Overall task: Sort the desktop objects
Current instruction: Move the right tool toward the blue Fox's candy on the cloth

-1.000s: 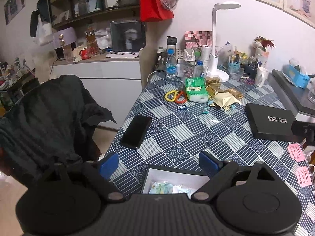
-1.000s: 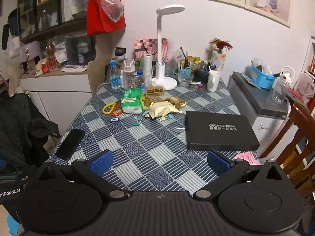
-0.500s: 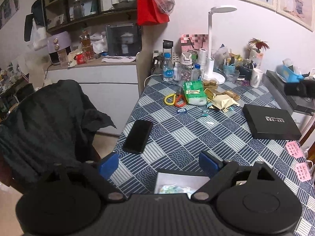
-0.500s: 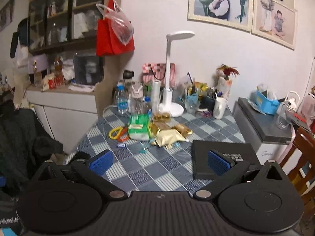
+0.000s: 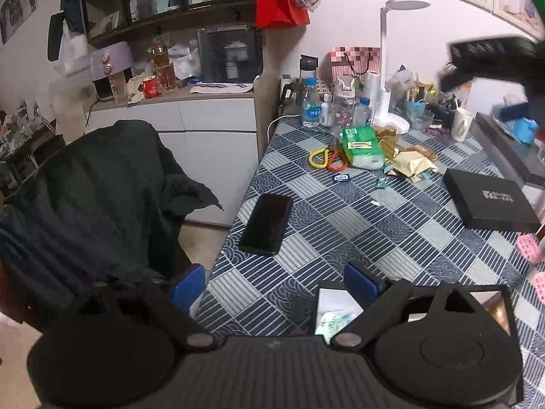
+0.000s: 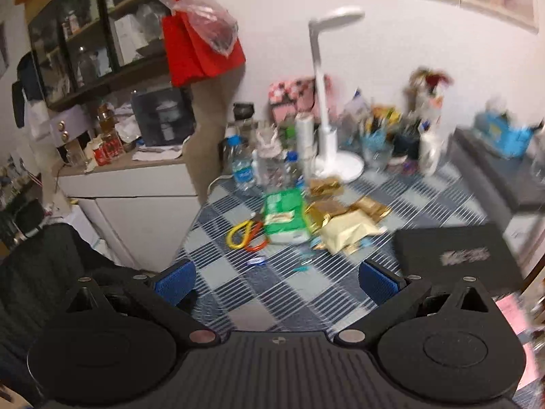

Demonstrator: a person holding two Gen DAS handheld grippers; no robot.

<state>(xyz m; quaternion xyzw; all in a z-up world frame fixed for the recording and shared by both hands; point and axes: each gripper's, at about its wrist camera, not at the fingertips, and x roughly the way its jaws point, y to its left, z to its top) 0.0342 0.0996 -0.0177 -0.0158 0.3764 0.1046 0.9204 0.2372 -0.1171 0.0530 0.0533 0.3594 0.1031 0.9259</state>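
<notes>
While both tools gape empty, the left tool hovers above the table's near edge.

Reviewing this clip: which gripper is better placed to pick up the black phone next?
Left, probably. The left gripper is open with the black phone just ahead of its fingers. The right gripper, also open, faces the green pack farther up the table.

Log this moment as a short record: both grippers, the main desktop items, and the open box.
left gripper: jaws open, empty, above near table edge
right gripper: jaws open, empty, raised over table
phone: flat, near left edge
black box: closed, right side
scissors: beside green pack
gold packets: heaped right of the pack
open box: under left gripper, contents unclear
</notes>
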